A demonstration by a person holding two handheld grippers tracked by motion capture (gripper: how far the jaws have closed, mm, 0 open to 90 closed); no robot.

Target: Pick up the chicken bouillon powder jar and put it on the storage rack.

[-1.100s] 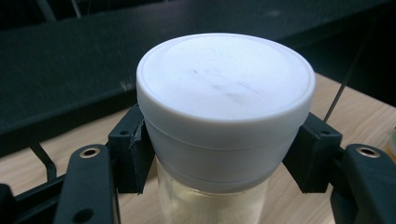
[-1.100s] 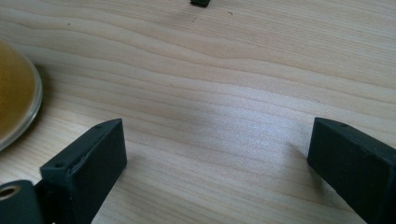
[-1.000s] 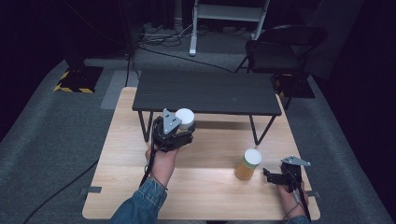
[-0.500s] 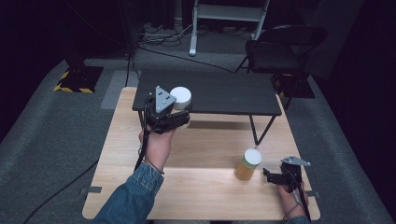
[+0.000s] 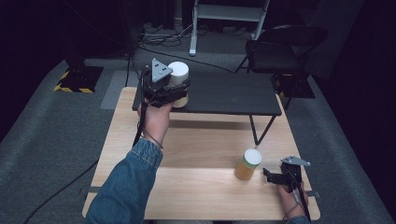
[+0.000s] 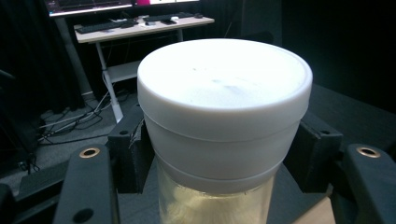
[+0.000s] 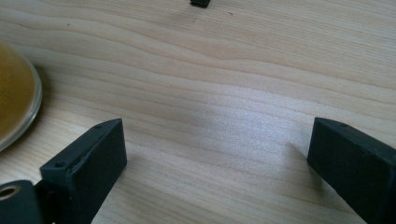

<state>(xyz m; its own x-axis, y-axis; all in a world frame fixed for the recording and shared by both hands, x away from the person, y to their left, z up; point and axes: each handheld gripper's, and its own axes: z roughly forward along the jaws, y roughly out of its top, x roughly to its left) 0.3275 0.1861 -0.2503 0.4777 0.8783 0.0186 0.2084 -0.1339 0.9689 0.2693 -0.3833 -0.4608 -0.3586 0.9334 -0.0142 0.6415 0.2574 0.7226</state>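
Observation:
My left gripper is shut on a white-lidded jar with pale contents, held over the left end of the black raised shelf. Up close, the same jar sits between the black jaws, which press on its sides below the lid. A second jar, amber with a white lid, stands on the wooden table at the right. Just right of that jar, my right gripper rests low on the table, open, with bare wood between its jaws. The amber jar's base shows at the left edge.
The black shelf stands on thin metal legs across the back of the table. A dark chair and a white stand with cables are on the grey carpet behind. A monitor desk is in the background.
My left gripper has carried the white-lidded jar away from me and upward, from above the table's middle to over the shelf's left end. The right gripper and the amber jar stayed still.

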